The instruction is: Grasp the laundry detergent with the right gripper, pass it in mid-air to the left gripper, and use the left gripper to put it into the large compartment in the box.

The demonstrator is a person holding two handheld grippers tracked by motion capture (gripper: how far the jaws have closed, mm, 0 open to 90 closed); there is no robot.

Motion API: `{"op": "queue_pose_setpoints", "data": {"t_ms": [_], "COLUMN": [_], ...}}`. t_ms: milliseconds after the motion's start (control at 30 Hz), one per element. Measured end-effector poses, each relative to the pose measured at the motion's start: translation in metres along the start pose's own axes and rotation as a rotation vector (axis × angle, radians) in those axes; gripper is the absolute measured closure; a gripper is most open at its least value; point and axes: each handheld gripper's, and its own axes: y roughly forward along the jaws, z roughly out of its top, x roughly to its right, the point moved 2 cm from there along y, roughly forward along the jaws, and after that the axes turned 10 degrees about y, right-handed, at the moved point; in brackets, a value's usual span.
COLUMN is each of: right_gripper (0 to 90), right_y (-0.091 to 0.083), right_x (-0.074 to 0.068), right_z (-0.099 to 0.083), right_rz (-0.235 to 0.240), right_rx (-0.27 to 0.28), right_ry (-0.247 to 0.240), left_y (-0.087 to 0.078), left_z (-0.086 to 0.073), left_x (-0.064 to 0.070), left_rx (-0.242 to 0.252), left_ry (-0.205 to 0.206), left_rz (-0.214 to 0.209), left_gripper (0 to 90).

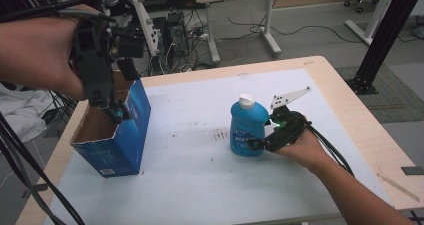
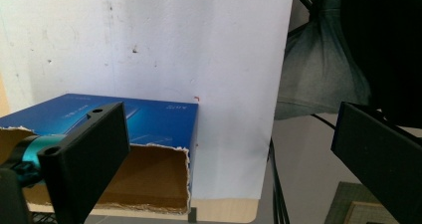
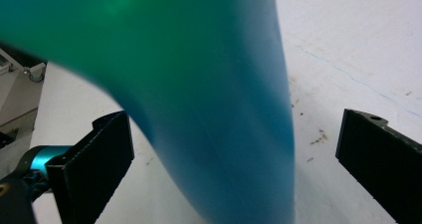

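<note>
Bottle: I see the blue bottle [image 1: 248,130] with its white cap [image 1: 246,100] standing upright near the middle of the white table cover [image 1: 195,185].
Right gripper: my right gripper [image 1: 260,144] sits low against the bottle's base. Its own view shows the jaws wide apart with the bottle [image 3: 219,109] between them, gaps on both sides, not clamped.
Box: the open-topped blue box [image 1: 117,135] stands at the table's left edge.
Left gripper: my left gripper [image 1: 116,112] hangs over the box's opening. Its own view shows the jaws spread and empty, the torn cardboard rim [image 2: 149,147] below.
</note>
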Motion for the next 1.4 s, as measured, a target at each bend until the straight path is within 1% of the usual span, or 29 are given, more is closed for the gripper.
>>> {"op": "queue_pose_setpoints", "data": {"t_ms": [233,400,433,467,567,600,633,667,700,800,867,933,967,1000,1033,1100,1400], "right_gripper": [0.9,1.2,3.1,3.1,6.2,8.7,13.3,13.5,13.5,13.8,16.8,17.0,18.7,22.2,23.3,24.2,29.5], "right_y": [0.0098,0.0114,0.0112,0.0112,0.0110,0.0109,0.0103,0.0100,0.0097,0.0101,0.0097,0.0089,0.0087,0.0079,0.0075,0.0072,0.0086], "right_x": [-0.0031,-0.0039,-0.0035,-0.0036,-0.0040,-0.0041,-0.0042,-0.0039,-0.0040,-0.0035,-0.0041,-0.0045,-0.0044,-0.0047,-0.0047,-0.0051,-0.0071], "right_z": [0.0034,0.0046,0.0042,0.0040,0.0032,0.0028,0.0022,0.0017,0.0012,0.0003,0.0003,0.0011,0.0015,0.0015,0.0016,0.0018,0.0016], "right_rz": [-0.011,-0.024,-0.021,-0.018,-0.025,-0.029,-0.028,-0.017,-0.018,-0.018,-0.018,-0.008,-0.009,-0.008,0.001,-0.001,0.017], "right_rx": [0.019,0.046,0.044,0.043,0.046,0.051,0.055,0.062,0.065,0.063,0.066,0.079,0.085,0.084,0.088,0.089,0.086], "right_ry": [-0.021,-0.025,-0.024,-0.023,-0.033,-0.035,-0.039,-0.041,-0.034,-0.039,-0.049,-0.047,-0.049,-0.051,-0.058,-0.060,-0.080], "left_y": [-0.0004,-0.0009,-0.0009,-0.0009,-0.0006,-0.0005,-0.0005,-0.0007,-0.0008,-0.0007,-0.0008,-0.0009,-0.0011,-0.0011,-0.0015,-0.0013,-0.0007], "left_z": [-0.0040,-0.0057,-0.0058,-0.0059,-0.0056,-0.0054,-0.0053,-0.0052,-0.0051,-0.0048,-0.0045,-0.0042,-0.0040,-0.0038,-0.0037,-0.0035,-0.0030], "left_x": [0.0015,0.0021,0.0020,0.0019,0.0017,0.0018,0.0018,0.0017,0.0016,0.0014,0.0013,0.0013,0.0013,0.0014,0.0014,0.0013,0.0004], "left_rx": [-0.004,-0.003,-0.002,-0.002,-0.004,-0.003,-0.003,-0.005,-0.006,-0.006,-0.006,-0.004,-0.006,-0.004,-0.007,-0.004,-0.007], "left_ry": [-0.007,-0.009,-0.009,-0.009,-0.008,-0.009,-0.008,-0.006,-0.005,-0.007,-0.008,-0.007,-0.007,-0.008,-0.007,-0.007,-0.004], "left_rz": [0.004,0.006,0.005,0.006,0.007,0.008,0.008,0.007,0.006,0.007,0.008,0.008,0.009,0.009,0.009,0.009,0.008], "left_gripper": [1.8,1.8,1.8,1.8,1.8,1.8,1.8,1.8,1.8,1.8,1.8,1.8,1.8,1.8,1.8,1.8,1.8]}}
